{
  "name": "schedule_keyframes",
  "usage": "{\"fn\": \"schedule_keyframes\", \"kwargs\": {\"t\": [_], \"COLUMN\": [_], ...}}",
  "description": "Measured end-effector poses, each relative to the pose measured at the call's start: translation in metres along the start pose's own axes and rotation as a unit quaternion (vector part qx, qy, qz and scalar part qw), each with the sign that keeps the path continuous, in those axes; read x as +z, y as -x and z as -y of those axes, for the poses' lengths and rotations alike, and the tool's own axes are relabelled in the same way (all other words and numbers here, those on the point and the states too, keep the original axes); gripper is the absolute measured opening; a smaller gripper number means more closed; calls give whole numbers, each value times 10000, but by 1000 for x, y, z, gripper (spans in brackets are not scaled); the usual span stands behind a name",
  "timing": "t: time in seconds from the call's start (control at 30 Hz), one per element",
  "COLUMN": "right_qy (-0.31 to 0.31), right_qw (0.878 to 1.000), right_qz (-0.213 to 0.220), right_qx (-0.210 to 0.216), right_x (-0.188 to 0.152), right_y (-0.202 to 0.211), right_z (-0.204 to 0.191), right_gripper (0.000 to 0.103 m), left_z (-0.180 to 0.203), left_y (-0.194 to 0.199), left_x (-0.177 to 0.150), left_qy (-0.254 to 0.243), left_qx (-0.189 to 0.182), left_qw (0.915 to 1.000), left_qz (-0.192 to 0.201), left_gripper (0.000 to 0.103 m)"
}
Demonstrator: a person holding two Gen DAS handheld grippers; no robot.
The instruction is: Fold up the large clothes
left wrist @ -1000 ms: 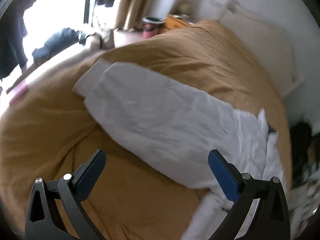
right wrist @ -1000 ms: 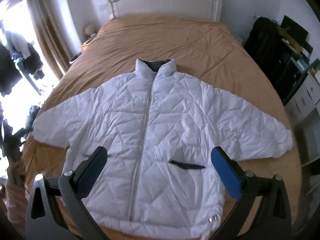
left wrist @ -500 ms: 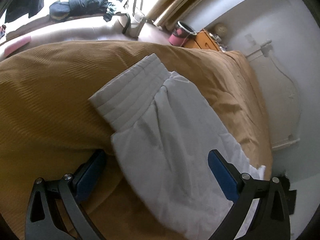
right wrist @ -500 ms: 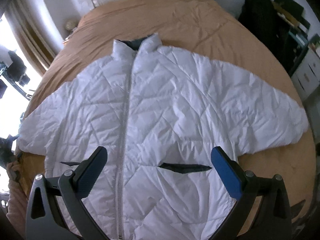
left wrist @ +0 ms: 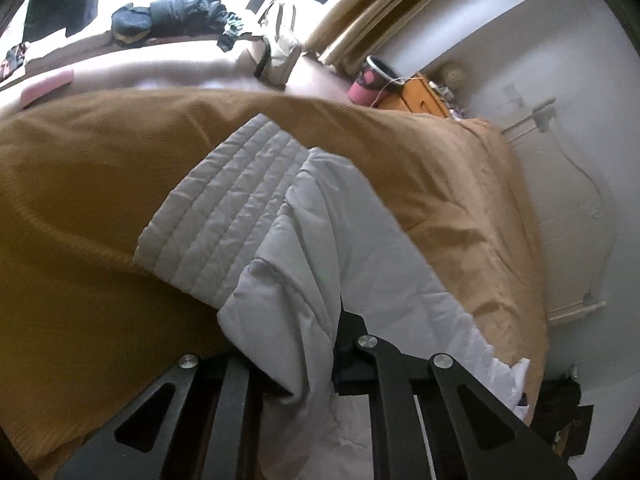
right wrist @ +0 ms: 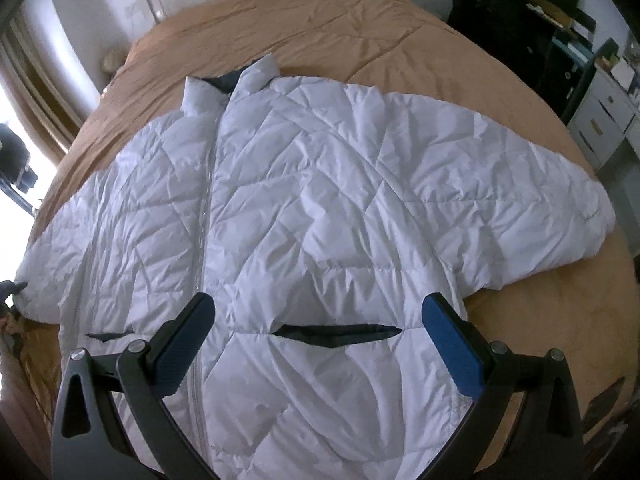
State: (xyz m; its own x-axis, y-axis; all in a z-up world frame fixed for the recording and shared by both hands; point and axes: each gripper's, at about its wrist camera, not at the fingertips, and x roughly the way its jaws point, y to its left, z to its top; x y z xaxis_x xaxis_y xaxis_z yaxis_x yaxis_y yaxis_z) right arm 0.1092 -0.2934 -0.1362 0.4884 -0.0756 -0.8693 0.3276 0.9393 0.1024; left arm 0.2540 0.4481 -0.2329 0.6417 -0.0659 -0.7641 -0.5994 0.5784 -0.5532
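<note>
White jacket sleeve (left wrist: 288, 280) hides the left gripper (left wrist: 304, 364) fingers clamping it; right gripper (right wrist: 320, 344) fingers gape.

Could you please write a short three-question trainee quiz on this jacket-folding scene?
1. True or false: the left tongs are shut on the sleeve of the white jacket.
2. The right tongs are: A open above the jacket; B shut on its collar; C out of view.
3. Fill in: the jacket lies front-up on a ____-coloured bedspread.

Key: 1 true; 2 A; 3 tan.
</note>
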Motion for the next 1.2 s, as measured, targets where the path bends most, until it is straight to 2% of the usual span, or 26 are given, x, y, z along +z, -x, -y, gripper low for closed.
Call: {"fn": "schedule_keyframes", "kwargs": {"t": [0.23, 0.37, 0.5, 0.63, 0.73, 0.87, 1.2], "right_qy": [-276, -196, -63, -50, 2, 134, -34], "right_qw": [9989, 9987, 9983, 9984, 9985, 9976, 9981], "right_qz": [-51, 268, 552, 557, 546, 599, 607], "right_qx": [381, 387, 200, 40, -66, -307, -90], "right_x": [-9, -10, -13, -24, -33, -43, -55], "right_y": [-24, -31, -39, -51, -57, -60, -54], "right_z": [19, 23, 26, 32, 36, 37, 58], "right_gripper": [103, 103, 103, 103, 103, 103, 103], "left_z": [51, 110, 168, 224, 253, 295, 381], "left_y": [48, 89, 123, 147, 158, 171, 187], "left_x": [-6, -17, -39, -73, -98, -130, -224], "left_qy": [-463, -945, -1424, -1762, -2032, -2261, -2821], "left_qx": [-180, -380, -441, -592, -561, -835, -1299], "left_qw": [9984, 9938, 9864, 9789, 9735, 9673, 9488], "left_qz": [262, 451, 698, 843, 887, 789, 579], "left_gripper": [8, 8, 8, 8, 8, 8, 8]}}
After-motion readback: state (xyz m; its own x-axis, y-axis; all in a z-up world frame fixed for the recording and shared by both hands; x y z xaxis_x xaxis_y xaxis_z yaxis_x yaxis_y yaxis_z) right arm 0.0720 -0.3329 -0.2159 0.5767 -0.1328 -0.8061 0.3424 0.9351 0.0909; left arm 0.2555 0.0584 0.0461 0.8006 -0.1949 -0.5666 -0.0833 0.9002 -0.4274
